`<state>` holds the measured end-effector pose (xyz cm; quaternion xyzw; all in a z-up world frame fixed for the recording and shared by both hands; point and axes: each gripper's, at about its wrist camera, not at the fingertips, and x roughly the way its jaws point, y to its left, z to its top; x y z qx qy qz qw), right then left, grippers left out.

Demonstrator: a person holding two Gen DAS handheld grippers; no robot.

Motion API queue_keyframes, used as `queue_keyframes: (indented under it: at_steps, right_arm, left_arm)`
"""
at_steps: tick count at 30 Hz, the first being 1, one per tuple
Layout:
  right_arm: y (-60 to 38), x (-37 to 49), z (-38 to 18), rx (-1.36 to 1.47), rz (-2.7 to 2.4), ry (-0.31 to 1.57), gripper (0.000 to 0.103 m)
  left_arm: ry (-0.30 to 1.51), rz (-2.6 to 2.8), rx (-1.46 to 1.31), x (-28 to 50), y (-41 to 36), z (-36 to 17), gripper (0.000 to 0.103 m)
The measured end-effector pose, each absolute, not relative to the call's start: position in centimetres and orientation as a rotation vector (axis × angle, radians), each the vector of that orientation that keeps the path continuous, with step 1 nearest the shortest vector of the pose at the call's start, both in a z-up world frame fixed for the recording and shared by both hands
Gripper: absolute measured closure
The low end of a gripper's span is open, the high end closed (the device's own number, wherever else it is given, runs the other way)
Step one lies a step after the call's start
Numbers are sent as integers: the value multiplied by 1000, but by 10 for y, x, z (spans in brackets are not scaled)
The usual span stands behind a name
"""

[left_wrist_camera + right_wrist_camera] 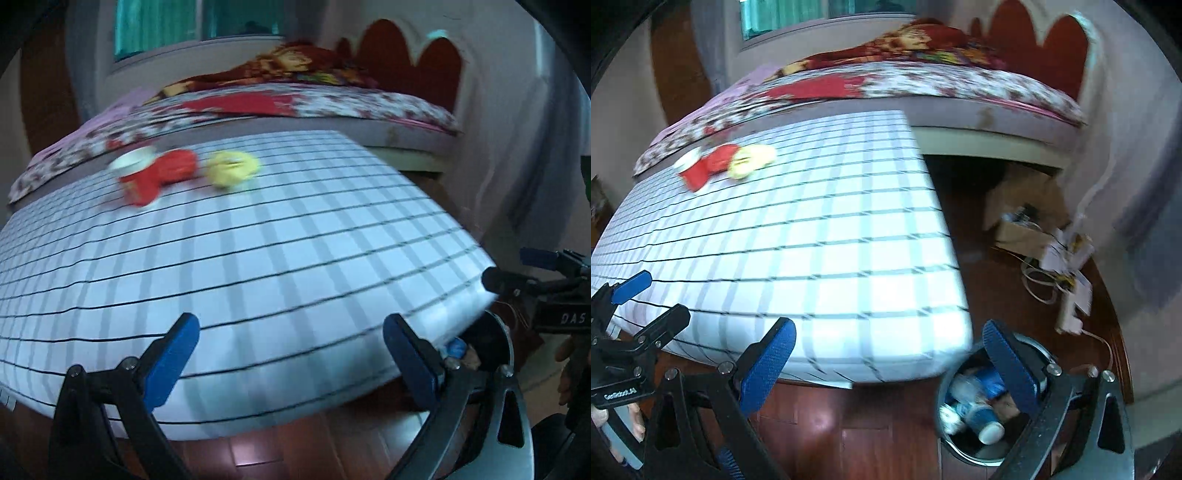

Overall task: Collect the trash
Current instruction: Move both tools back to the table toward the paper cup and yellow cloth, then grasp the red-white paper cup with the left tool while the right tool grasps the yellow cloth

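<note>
Both views are smeared by motion blur, so fine detail is lost. The left gripper (291, 354) has its blue-padded fingers spread wide with nothing between them, poised over the near edge of a table under a white checked tablecloth (258, 240). The right gripper (890, 363) is equally wide open and empty, sitting at the table's near right corner.

The remaining trash lies at about 11 o'clock on the cloth, near the far edge: a red paper cup (142, 181) tipped on its side with its white mouth to the left, a red wrapper (177, 166) touching it, and a yellow wrapper (232, 168) just beside that on the right. In the right wrist view the same cluster appears smaller, the cup (692, 170), red wrapper (720, 157) and yellow wrapper (751, 160) overlapping.

Only the right wrist view looks into the round metal bin (964, 448) on the wooden floor at 5 o'clock, where blue-and-white paper cups (979, 419) and other scraps lie; the left wrist view catches just its rim (502, 332) behind the right finger. The right view also shows an open cardboard box (1019, 210) and a tangle of cables (1060, 273) at 3 o'clock, plus the left gripper (646, 299) at 9 o'clock. A bed with a floral cover (332, 103) lies beyond the table.
</note>
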<state>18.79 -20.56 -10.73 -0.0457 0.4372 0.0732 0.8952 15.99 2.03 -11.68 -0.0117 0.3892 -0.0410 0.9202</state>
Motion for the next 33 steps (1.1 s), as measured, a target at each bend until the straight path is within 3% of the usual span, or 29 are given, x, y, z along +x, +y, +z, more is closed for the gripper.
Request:
queue_keyframes:
  at_steps: [11,16,21,23,24,25,26,33]
  right_arm:
    - [-90,275,-120,-120,364,910,1]
    - [-30,341,-125,-134,437,896,20]
    - [17,389,-136,-143,464,908,21]
    - [28,408,-146,-151,465,931,21]
    - [31,414,-150,-158,472,941,27]
    - [30,420,-155,-177,476,961,61]
    - [26,425,-159,-188,462,967,65]
    - [-25,418,-155,-125,410,924,65]
  left_arm:
    - [821,98,-77,205,125,-134,3]
    - [828,160,-90,242,167,-142,3]
    - [813,186,-104,283,192,-142,5]
    - [814,184,-114,294,197,-143,10]
    - [816,175,-126,300,199,-144,12]
    - [815,161,-141,307,200,-145,14]
    - [810,156,-147,311,200,-145,14]
    - [765,75,-177,352,189,-133,14]
